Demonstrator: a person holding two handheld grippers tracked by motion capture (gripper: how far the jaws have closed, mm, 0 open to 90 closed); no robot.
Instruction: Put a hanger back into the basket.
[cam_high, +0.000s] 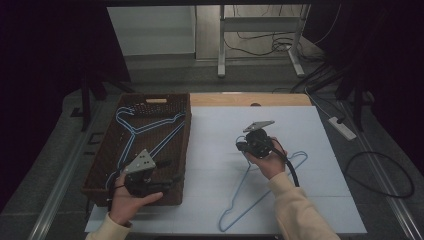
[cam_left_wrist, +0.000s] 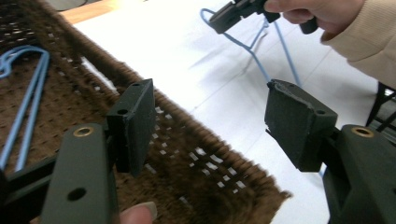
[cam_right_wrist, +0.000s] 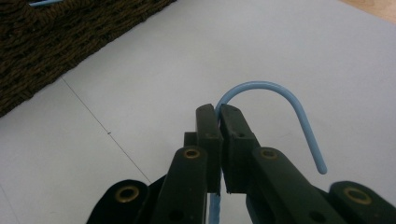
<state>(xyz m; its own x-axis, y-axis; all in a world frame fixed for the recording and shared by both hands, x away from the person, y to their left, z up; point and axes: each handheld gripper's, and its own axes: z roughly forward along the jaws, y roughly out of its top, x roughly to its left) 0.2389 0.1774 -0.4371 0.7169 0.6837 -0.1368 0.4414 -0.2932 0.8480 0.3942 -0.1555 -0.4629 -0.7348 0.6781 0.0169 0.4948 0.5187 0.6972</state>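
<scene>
right claw (cam_right_wrist: 218, 116): jaws pinched on the blue hanger (cam_high: 260, 187) at the neck just under its hook; in the high view, centre-right of frame, held by the right hand (cam_high: 270, 161)
left claw (cam_left_wrist: 210, 126): jaws wide apart, nothing between them; lower left of the high view, over the near right corner of the basket, held by the left hand (cam_high: 131, 201)
blue hanger: wire, light blue, lies on the white sheet at lower centre-right of the high view; hook end up at the right claw, body running toward the lower edge of frame
hook (cam_right_wrist: 280, 112): curves up and over to the right of the jaws in the right gripper view, open tip pointing down
basket (cam_high: 181, 150): brown wicker, rectangular, left of centre in the high view, just beside the sheet
hangers in basket (cam_high: 145, 127): light blue, more than one, exact count unclear
white sheet (cam_high: 310, 127): covers most of the worktop
worktop (cam_high: 225, 99): bare wood strip at the sheet's upper edge
sleeves: cream, both forearms enter from the bottom edge
</scene>
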